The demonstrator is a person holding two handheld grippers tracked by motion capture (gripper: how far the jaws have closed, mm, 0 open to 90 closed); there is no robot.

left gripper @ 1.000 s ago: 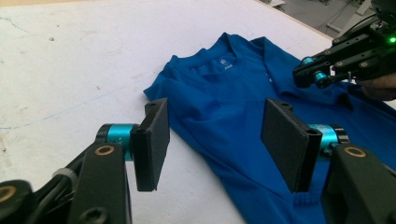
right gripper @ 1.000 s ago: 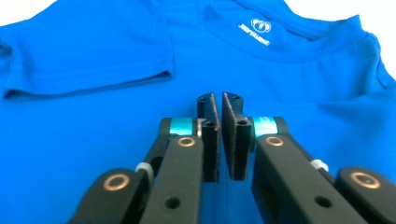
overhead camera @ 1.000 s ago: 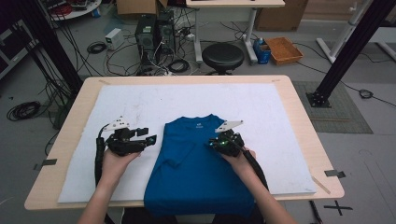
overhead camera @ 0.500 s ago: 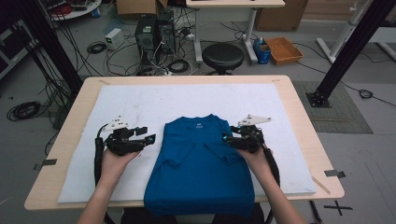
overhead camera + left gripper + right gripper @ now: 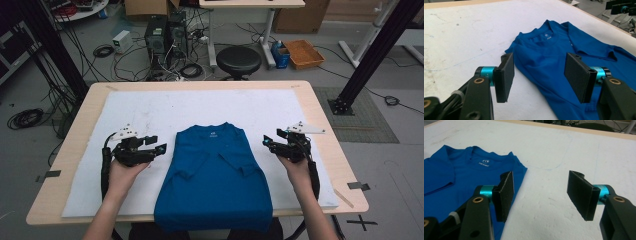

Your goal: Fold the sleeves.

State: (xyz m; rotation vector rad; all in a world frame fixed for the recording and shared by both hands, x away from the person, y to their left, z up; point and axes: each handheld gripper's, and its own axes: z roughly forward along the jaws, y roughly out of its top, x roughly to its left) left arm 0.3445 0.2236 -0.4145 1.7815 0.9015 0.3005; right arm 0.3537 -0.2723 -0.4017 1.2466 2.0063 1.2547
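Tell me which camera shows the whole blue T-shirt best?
The high view: the blue T-shirt lies folded there, collar to hem. The left gripper view shows its collar and one side; the right gripper view shows its collar and one edge.

Grey floor (image 5: 60, 210), tangled cables (image 5: 105, 50), black stool (image 5: 238, 60), wooden table (image 5: 320, 115)

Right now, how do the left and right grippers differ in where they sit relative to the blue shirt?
The left gripper sits close to the folded blue T-shirt, its jaws framing the shirt's edge; the right gripper sits clear of it, over the white cloth mat. Each points inward from its own side. Both are open and empty.
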